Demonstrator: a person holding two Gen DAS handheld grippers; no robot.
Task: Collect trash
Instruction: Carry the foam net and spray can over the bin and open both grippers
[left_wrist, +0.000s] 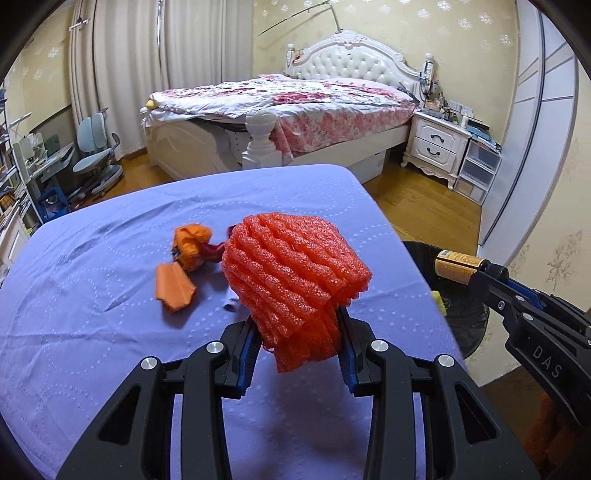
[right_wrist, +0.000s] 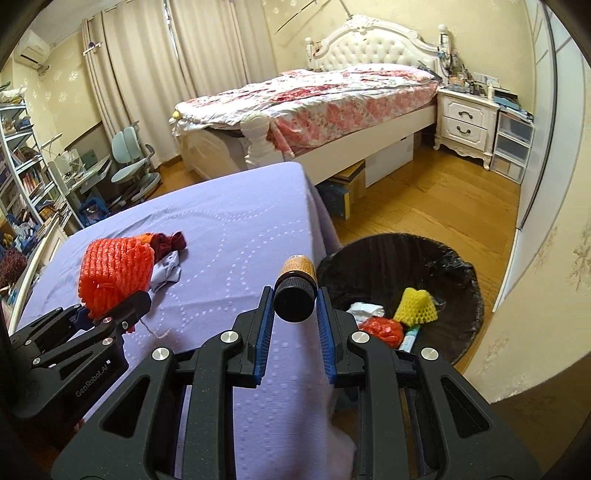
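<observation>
Item one: my left gripper (left_wrist: 299, 332), jaws clenched on a red foam fruit net (left_wrist: 291, 280), held above the purple-covered table (left_wrist: 92, 314). Item two: my right gripper (right_wrist: 294, 314), jaws grasping a small brown bottle (right_wrist: 295, 284) by its black cap, past the table's right edge, near the bin. Item three: orange wrapper scraps (left_wrist: 183, 266), lying on the table left of the net. Item four: black-lined trash bin (right_wrist: 461, 273) on the floor to the right, containing a yellow foam net (right_wrist: 415, 306), white paper and red plastic.

A floral bed (left_wrist: 295, 99), white nightstand (left_wrist: 436, 146) and blue desk chair (left_wrist: 98, 155) stand behind.
</observation>
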